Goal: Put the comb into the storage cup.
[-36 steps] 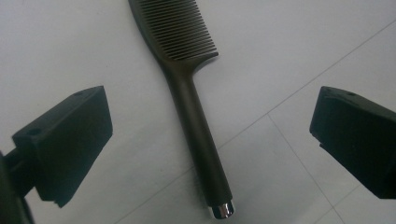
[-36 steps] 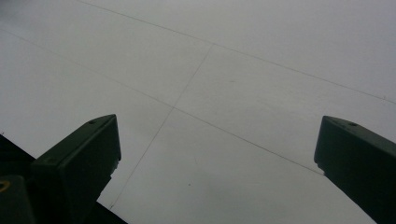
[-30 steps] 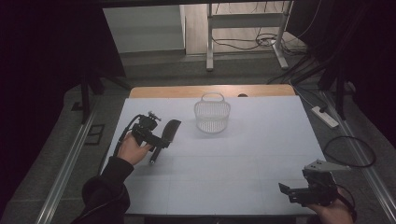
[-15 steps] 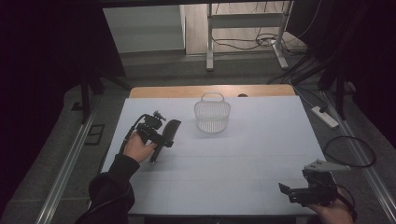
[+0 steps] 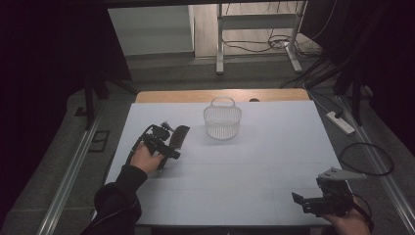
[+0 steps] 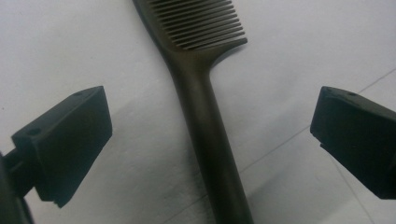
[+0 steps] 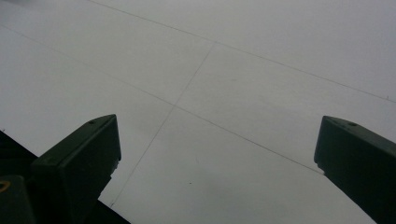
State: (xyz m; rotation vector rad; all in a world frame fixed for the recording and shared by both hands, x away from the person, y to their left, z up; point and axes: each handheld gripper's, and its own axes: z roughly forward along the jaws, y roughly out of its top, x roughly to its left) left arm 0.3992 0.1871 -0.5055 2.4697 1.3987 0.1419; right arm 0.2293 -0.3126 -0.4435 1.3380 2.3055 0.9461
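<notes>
L gripper (image 5: 172, 145) has slid fwd over the comb (image 6: 210, 116) lying on counter (image 5: 274, 161) near basket (image 5: 222, 119), jaws wide astride its handle, so prob pickup next; R gripper (image 5: 306, 202) idle, jaws wide.

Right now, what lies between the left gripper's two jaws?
The dark comb's handle lies on the white table cover between the open jaws of the left gripper, touching neither, as the left gripper view shows.

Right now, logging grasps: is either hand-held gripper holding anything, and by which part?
Nothing held. The left hand-held gripper straddles the comb's handle, jaws open; the right hand-held gripper is open.
</notes>
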